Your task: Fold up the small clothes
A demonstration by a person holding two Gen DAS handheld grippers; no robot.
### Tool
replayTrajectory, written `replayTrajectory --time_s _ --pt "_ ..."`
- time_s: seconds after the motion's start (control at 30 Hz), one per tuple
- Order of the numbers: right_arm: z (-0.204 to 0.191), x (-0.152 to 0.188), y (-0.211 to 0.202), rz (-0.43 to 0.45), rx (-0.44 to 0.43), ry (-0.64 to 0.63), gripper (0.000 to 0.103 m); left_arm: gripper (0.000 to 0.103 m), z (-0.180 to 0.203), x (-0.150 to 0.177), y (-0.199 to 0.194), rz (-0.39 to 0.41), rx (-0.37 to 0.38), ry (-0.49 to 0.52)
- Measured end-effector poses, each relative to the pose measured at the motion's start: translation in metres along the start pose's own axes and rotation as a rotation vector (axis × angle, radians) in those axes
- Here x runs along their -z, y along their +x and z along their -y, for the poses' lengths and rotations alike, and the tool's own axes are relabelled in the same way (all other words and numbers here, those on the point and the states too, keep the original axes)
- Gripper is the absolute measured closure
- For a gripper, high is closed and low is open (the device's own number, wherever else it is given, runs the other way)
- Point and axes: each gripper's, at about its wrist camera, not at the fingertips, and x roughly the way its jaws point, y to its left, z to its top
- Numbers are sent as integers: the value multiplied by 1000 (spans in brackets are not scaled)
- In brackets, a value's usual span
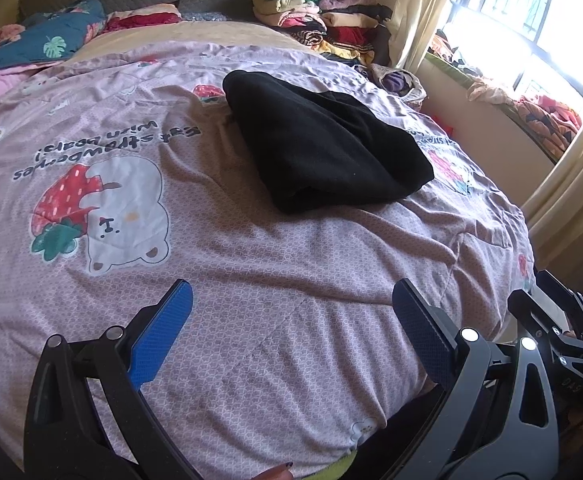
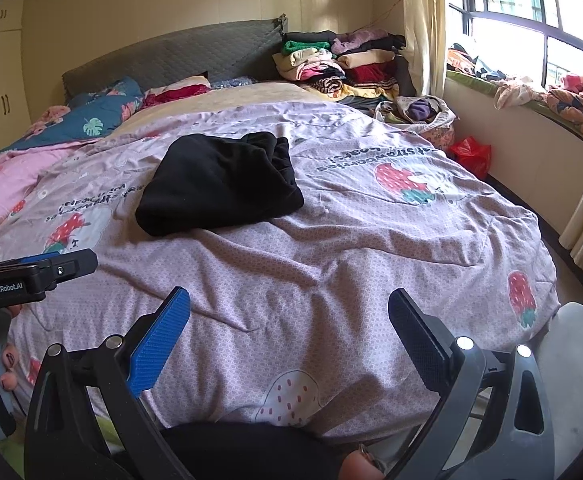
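A folded garment (image 2: 219,186) lay on the bed cover (image 2: 331,248), near the middle of the bed, well ahead of both tongs. Behind it stood the headboard (image 2: 195,54), with a crumpled quilt (image 2: 99,118) at the head end to the left. A stack of folded clothes (image 2: 339,66) sat at the head end to the right, beside the curtain (image 2: 423,24). Further right, more clothes (image 2: 571,96) lay on the window ledge (image 2: 491,84).

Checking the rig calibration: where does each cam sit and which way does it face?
Left wrist: on the left gripper, jaws open, facing up the bed; right gripper shows at right edge.
Right wrist: on the right gripper, jaws open, same heading; left gripper shows at left edge.
Shared: black garment, strawberry duvet, clothes pile.
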Motion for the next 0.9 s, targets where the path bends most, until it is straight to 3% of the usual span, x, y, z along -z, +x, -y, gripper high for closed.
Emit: replayTrajectory --time_s 0.9 --pt "4 4 0 -9 11 -2 4 9 1 1 -1 -11 -6 11"
